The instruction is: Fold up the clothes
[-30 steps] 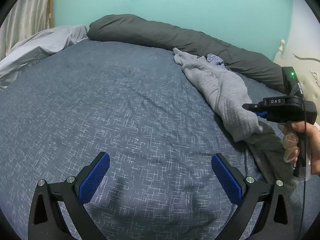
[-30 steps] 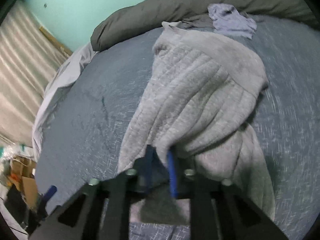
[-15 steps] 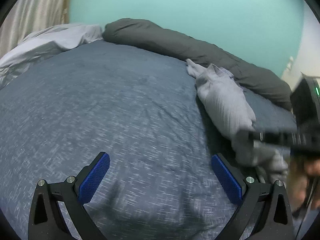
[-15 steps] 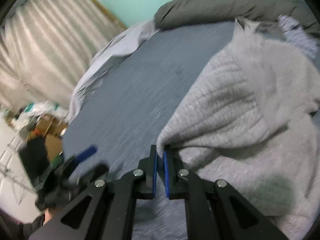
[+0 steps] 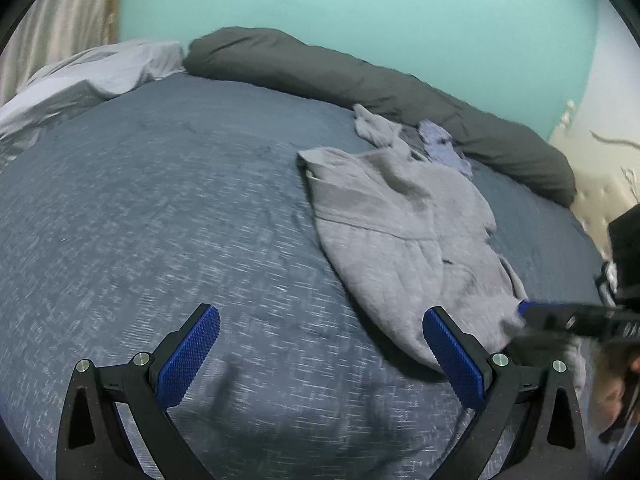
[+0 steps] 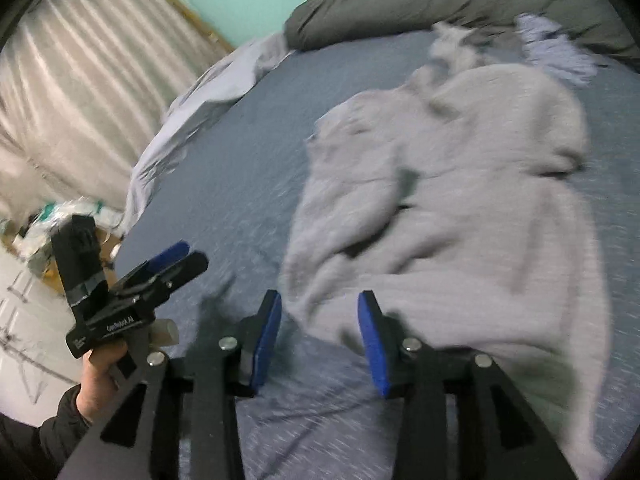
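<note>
A light grey knit sweater (image 5: 400,220) lies spread on the dark blue bedspread (image 5: 160,200), right of centre in the left wrist view. My left gripper (image 5: 320,354) hangs open over bare bedspread, its right pad close to the sweater's near hem. My right gripper (image 6: 320,336) has its jaws opening. The sweater (image 6: 460,200) hem lies just ahead of and between its blue pads (image 6: 372,344), which do not press on it. The right gripper (image 5: 528,308) also shows at the right edge, blurred, at the sweater's near corner. The left gripper (image 6: 188,256) appears in a hand (image 6: 96,364).
A small pale blue garment (image 5: 440,144) lies beyond the sweater. A rolled dark grey duvet (image 5: 360,80) runs along the far side against the teal wall. A light grey sheet (image 5: 80,76) is bunched at far left. Curtains (image 6: 80,100) and floor clutter (image 6: 60,220) lie past the bed's edge.
The right gripper, shut on the sweater's hem, dragged it left and spread the bunched sweater flatter, then opened and let the hem go. The left gripper stayed open over the bedspread.
</note>
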The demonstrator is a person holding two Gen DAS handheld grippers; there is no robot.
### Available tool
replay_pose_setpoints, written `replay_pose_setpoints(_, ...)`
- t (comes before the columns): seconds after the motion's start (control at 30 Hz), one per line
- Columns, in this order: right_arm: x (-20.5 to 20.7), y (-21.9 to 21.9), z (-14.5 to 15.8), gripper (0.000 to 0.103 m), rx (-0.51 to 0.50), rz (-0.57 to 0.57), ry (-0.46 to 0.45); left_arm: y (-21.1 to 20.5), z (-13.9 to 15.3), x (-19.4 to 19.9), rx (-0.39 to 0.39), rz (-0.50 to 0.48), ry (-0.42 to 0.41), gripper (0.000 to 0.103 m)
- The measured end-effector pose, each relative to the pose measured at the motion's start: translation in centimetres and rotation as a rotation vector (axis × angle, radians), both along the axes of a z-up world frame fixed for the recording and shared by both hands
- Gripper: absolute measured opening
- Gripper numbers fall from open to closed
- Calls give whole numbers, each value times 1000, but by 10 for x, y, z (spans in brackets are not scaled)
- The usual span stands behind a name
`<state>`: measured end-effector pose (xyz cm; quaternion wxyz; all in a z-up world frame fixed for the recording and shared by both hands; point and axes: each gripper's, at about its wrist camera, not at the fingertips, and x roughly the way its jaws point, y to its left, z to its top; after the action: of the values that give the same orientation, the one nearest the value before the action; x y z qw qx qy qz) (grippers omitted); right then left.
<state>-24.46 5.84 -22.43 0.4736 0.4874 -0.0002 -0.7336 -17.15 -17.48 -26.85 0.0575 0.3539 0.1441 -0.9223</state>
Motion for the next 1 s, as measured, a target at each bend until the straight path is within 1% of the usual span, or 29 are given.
replay_pose_setpoints(0.03, -2, 9, 2, 49, 14, -30, 16, 4, -1, -2, 2, -7, -5, 103)
replay_pose_setpoints(0.1, -9, 28, 2, 49, 50, -85, 47, 12, -2, -7, 0, -27, -12, 103)
replay_pose_setpoints(0.2, -16, 50, -3, 49, 64, -142, 42, 24, -8, -18, 1, -70, -33, 103)
replay_pose_setpoints(0.3, -22, 70, -7, 49, 74, -194, 37, 37, -14, -32, -18, -103, -58, 103)
replay_pose_setpoints(0.4, -20, 75, -6, 49, 64, -197, 45, 47, -20, -45, -52, -115, -80, 103)
replay_pose_setpoints(0.47, -19, 79, -6, 49, 58, -197, 52, 49, -24, -53, -57, -112, -90, 103)
replay_pose_setpoints(0.53, -18, 82, -6, 49, 46, -197, 47, 52, -27, -61, -60, -113, -99, 103)
replay_pose_setpoints(0.67, -18, 87, -10, 49, 25, -197, 34, 59, -36, -74, -98, -128, -121, 103)
replay_pose_setpoints(0.83, -19, 88, -15, 49, 11, -202, 19, 57, -52, -86, -67, -130, -165, 103)
replay_pose_setpoints(1.0, -20, 88, -16, 49, -2, -206, 10, 57, -61, -94, -75, -131, -194, 103)
